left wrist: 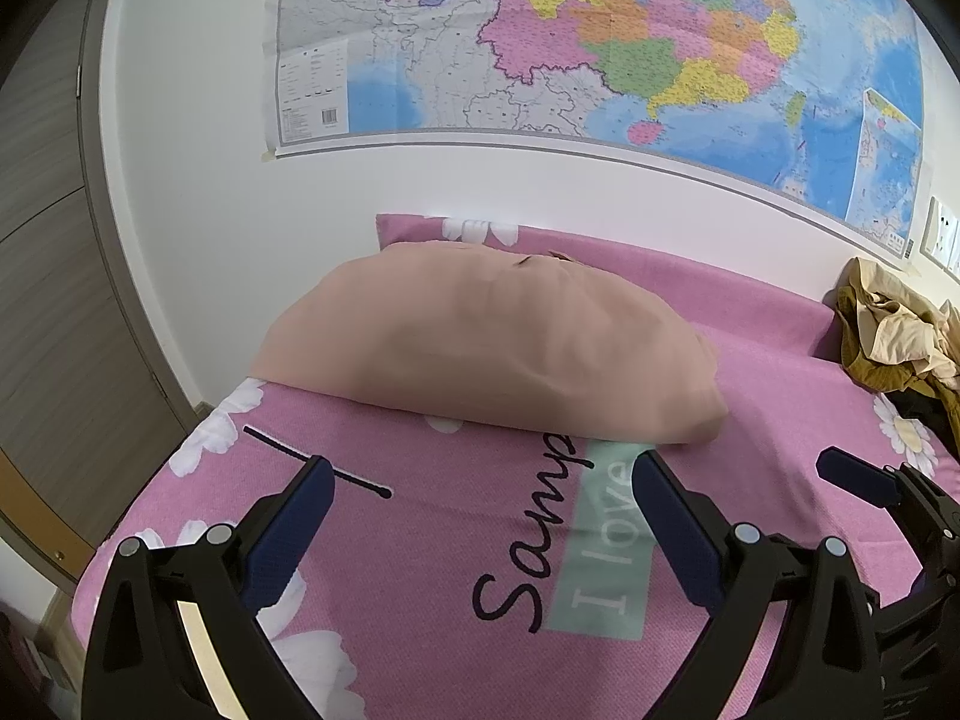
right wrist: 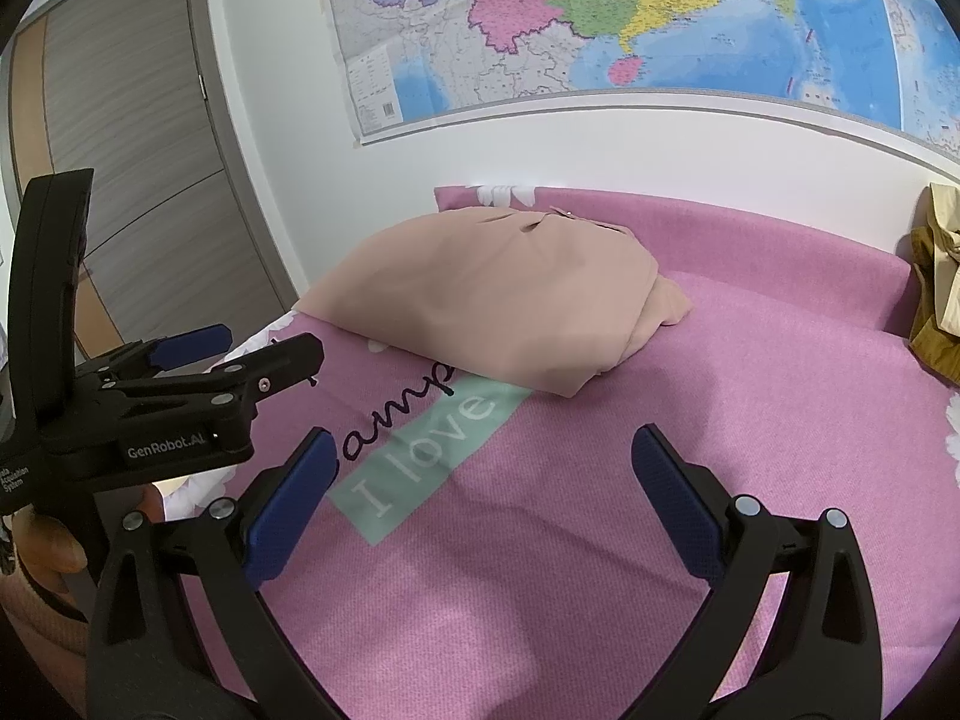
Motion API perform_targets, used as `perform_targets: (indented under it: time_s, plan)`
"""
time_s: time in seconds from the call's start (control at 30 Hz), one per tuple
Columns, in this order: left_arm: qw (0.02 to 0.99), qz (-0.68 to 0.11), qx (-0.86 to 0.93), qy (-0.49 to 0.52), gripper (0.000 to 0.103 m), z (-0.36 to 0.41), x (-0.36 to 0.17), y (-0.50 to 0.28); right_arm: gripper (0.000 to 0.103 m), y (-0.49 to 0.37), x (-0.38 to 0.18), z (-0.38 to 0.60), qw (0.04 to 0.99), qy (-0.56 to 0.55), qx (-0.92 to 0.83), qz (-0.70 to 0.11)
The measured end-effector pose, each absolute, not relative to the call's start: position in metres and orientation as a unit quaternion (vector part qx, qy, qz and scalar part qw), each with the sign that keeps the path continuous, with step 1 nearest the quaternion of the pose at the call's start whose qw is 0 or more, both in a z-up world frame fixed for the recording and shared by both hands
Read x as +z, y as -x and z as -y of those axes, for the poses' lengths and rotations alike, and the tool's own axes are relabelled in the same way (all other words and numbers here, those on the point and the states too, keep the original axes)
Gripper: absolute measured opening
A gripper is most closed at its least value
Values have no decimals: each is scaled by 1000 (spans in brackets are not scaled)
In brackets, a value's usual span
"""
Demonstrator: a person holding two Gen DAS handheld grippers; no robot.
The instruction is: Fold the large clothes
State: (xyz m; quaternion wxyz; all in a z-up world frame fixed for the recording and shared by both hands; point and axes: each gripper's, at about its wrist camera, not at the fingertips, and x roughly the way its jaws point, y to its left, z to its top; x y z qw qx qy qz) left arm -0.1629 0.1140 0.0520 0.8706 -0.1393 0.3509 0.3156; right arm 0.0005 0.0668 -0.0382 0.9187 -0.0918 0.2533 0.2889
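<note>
A folded beige-pink garment (left wrist: 486, 342) lies as a compact bundle on the pink flowered sheet (left wrist: 420, 540), near the wall; the right wrist view shows the same garment (right wrist: 498, 294) with its folded edge to the right. My left gripper (left wrist: 480, 474) hovers open just short of the bundle, nothing between its blue pads (left wrist: 300, 516). My right gripper (right wrist: 480, 450) is also open and empty, a little behind the garment. The left gripper (right wrist: 240, 342) shows at the left of the right wrist view, held by a hand (right wrist: 48, 540).
A crumpled heap of tan and olive clothes (left wrist: 900, 330) lies at the right end of the bed, also seen as clothes (right wrist: 936, 294). A large map (left wrist: 600, 42) hangs on the white wall. A wood-grain door (right wrist: 138, 168) stands left of the bed.
</note>
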Motion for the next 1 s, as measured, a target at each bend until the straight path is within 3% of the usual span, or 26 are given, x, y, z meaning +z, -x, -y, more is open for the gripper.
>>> perform_targets:
  time_s: [1.0]
  plan:
    - [870, -356, 312, 138, 96, -112, 47, 162, 97, -1, -40, -66, 920, 87, 288, -252]
